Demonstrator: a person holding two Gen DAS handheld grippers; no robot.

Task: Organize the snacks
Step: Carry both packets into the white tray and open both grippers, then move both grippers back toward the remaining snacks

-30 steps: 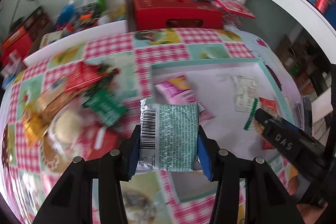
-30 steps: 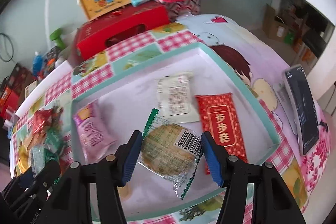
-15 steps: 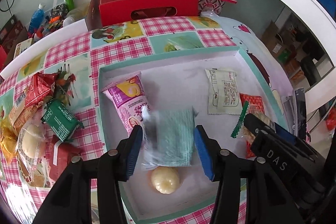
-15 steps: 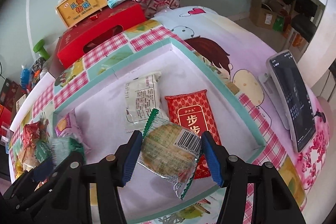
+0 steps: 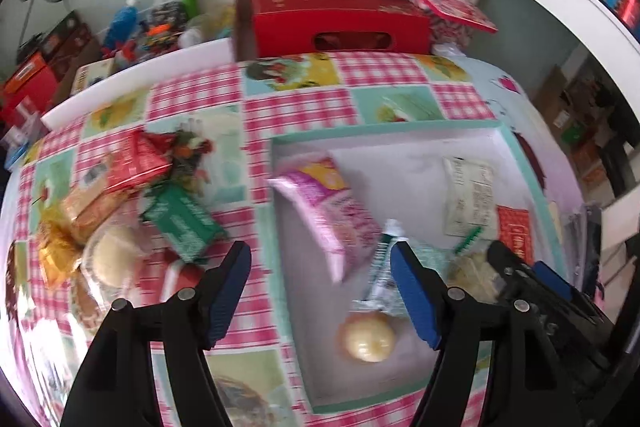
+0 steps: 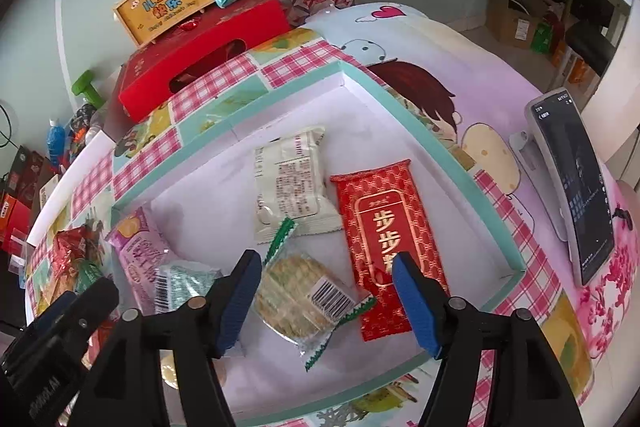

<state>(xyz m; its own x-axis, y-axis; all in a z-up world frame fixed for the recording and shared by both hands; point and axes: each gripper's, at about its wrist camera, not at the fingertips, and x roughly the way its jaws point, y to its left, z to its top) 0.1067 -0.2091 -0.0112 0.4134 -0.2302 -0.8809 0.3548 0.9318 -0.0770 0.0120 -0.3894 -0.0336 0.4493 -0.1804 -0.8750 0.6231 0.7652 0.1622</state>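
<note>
A clear-wrapped round cracker packet with green zigzag ends is lying flat in the shallow teal-rimmed white tray, its long axis running diagonally from upper left to lower right. The right gripper is hovering over it, jaws spread wide, gripping nothing. The left gripper is also gaping open beside a green-and-white foil snack packet lying in the tray.

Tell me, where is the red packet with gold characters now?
In the right wrist view, the red packet lies flat inside the white tray, at its right side, beside the pale packet.
</note>
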